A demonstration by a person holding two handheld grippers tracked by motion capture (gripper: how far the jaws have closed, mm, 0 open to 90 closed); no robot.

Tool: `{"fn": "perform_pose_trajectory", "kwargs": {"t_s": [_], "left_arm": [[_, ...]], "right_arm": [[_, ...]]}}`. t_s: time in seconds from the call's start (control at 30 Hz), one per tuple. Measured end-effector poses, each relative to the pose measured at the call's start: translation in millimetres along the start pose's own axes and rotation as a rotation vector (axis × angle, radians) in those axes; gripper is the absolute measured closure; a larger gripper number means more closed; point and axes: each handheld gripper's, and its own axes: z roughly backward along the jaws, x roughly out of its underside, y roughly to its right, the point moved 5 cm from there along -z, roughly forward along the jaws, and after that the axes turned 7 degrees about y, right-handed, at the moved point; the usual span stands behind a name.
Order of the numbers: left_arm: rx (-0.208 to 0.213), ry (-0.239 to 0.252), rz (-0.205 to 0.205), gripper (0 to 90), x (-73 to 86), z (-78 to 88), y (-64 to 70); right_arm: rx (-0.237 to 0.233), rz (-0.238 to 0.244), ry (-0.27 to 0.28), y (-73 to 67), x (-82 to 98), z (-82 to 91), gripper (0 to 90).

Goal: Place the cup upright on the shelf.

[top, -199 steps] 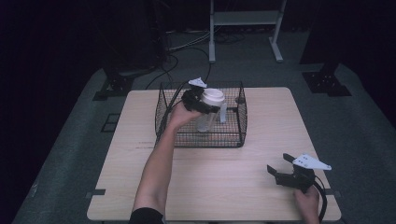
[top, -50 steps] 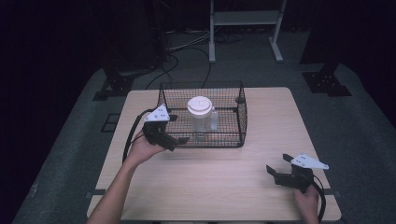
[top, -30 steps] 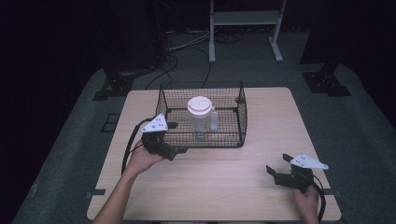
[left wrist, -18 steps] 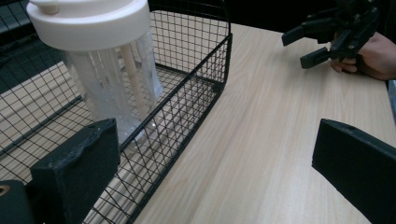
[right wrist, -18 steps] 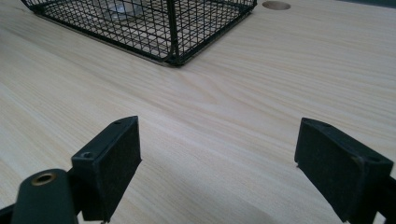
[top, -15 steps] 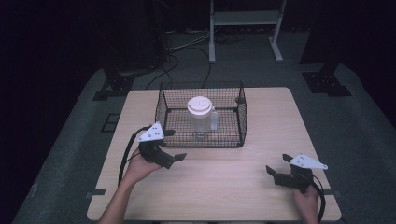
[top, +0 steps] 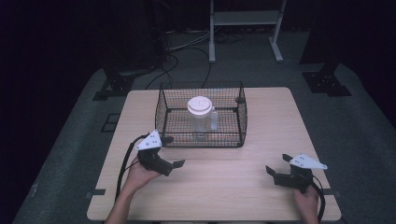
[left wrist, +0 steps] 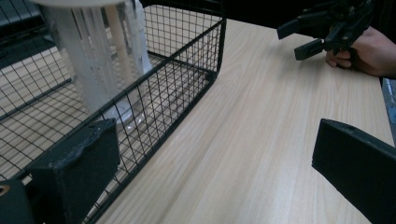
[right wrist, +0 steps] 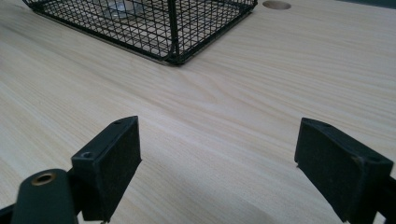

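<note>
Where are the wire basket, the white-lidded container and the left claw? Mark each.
wire basket (top: 201, 141), high view, front wall.
white-lidded container (top: 200, 106), high view, lid top.
left claw (top: 179, 164), high view, between its fingertips.

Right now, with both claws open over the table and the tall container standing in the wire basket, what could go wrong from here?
The tall clear plastic container with a white lid stands upright and narrow inside the black wire mesh basket; a knock could probably tip it. The left claw sits close to the basket's front wall, so a forward move might snag the mesh and drag it. The right claw hangs low over the light wooden table and could scrape it.
</note>
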Motion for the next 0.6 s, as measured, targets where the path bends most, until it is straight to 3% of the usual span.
{"fn": "perform_pose_trajectory", "kwargs": {"t_s": [0.3, 0.6], "left_arm": [[0.002, 0.003, 0.021, 0.3, 13.3, 5.1, 4.2], [-0.007, -0.04, -0.006, 0.3, 27.2, 6.6, 15.8]], "right_arm": [[0.007, -0.004, 0.001, 0.4, -0.1, 0.3, 13.5], [0.007, -0.001, 0.002, 0.2, -0.2, 0.3, 13.5]]}}
